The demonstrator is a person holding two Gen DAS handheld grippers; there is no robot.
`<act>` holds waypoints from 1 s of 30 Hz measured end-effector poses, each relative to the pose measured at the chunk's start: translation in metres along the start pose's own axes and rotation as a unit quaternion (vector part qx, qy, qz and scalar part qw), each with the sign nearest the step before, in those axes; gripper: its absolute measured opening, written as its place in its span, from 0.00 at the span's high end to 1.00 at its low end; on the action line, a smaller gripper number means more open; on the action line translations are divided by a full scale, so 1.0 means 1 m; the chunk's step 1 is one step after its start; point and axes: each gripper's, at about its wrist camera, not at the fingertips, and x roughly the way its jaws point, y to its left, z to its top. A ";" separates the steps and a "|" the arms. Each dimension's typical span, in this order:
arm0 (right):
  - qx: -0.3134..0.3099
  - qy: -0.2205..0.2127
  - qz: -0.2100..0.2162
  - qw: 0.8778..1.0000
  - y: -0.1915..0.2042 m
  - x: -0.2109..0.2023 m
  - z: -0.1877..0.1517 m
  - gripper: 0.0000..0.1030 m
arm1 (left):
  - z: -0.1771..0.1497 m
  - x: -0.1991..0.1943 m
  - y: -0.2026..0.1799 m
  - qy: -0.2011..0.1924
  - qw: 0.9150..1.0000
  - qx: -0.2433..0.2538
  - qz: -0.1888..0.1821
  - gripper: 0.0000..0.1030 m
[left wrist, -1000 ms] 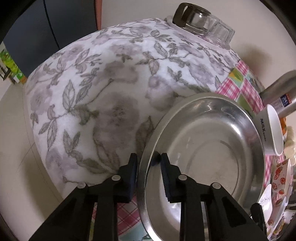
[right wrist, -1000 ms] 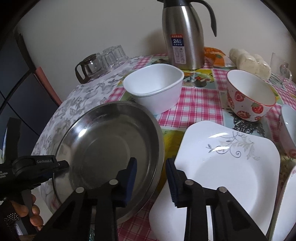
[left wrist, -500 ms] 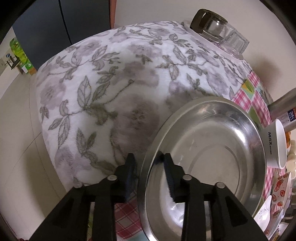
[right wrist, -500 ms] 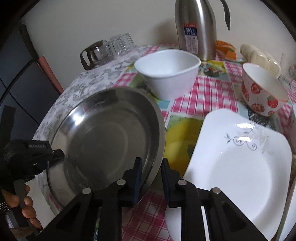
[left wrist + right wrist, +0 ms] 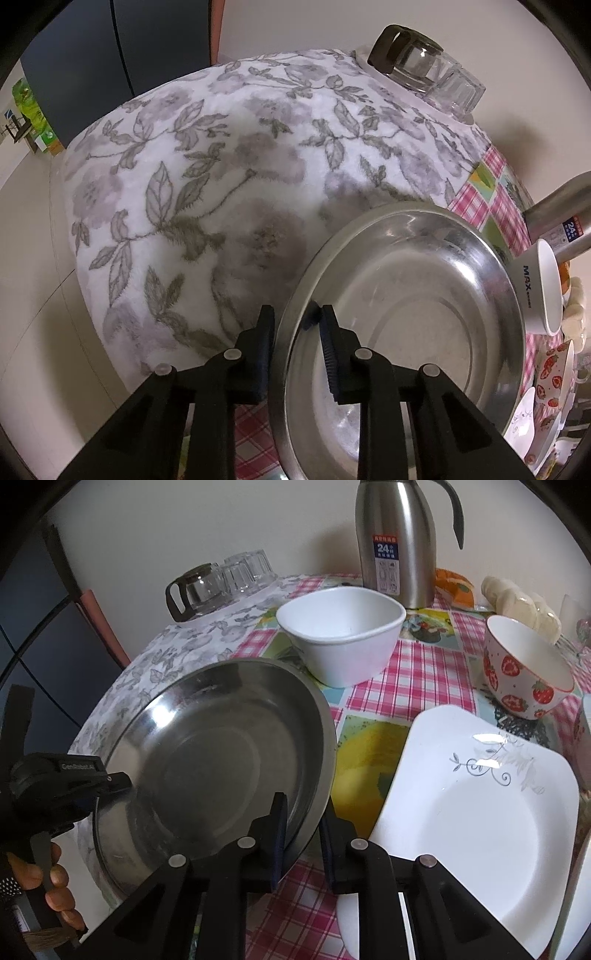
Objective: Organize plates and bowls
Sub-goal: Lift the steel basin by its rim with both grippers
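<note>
1. On the far left of the right wrist view, the left gripper [image 5: 110,781] has its two black tongs closed on the rim of the big round shiny metal plate [image 5: 207,760]. A hand [image 5: 44,882] holds it from below.
2. The metal plate is tilted. Its left part is over the soft white cloth with grey flowers [image 5: 221,177].
3. The right gripper [image 5: 301,834] has its tongs closed on the near right rim of the same plate, one tong inside and one outside.
4. Behind the plate, at the far edge of the cloth, a clear glass jug with a dark handle [image 5: 195,590] stands by some upside-down drinking glasses [image 5: 247,570].
5. The white squarish bowl [image 5: 341,635] sits on the pink checked tablecloth [image 5: 424,675], just beyond the metal plate.
6. A tall silver flask with a black handle [image 5: 397,542] stands behind that bowl.
7. The white square plate with a grey swirl drawing [image 5: 476,812] lies flat to the right of the metal plate.
8. The round bowl with red strawberries [image 5: 524,668] sits behind the white plate.
</note>
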 end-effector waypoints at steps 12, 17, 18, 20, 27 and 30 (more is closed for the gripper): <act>-0.006 -0.028 0.006 1.000 0.006 -0.023 0.007 0.82 | 0.004 -0.022 0.001 -0.021 1.000 0.004 -0.016 0.76; -0.010 -0.047 0.012 0.999 0.011 -0.038 0.011 0.82 | 0.008 -0.042 0.003 -0.044 0.999 0.005 -0.026 0.76; -0.011 -0.052 0.013 0.999 0.012 -0.042 0.012 0.82 | 0.008 -0.047 0.002 -0.048 0.998 0.005 -0.029 0.76; -0.014 -0.061 0.014 0.998 0.013 -0.050 0.014 0.82 | 0.009 -0.058 0.000 -0.059 0.998 0.007 -0.037 0.76; -0.010 -0.093 0.011 0.996 0.004 -0.080 0.018 0.82 | 0.004 -0.087 -0.016 -0.087 0.993 0.031 -0.067 0.76; -0.004 -0.107 0.009 0.994 -0.003 -0.095 0.019 0.82 | -0.001 -0.097 -0.025 -0.092 0.992 0.040 -0.083 0.76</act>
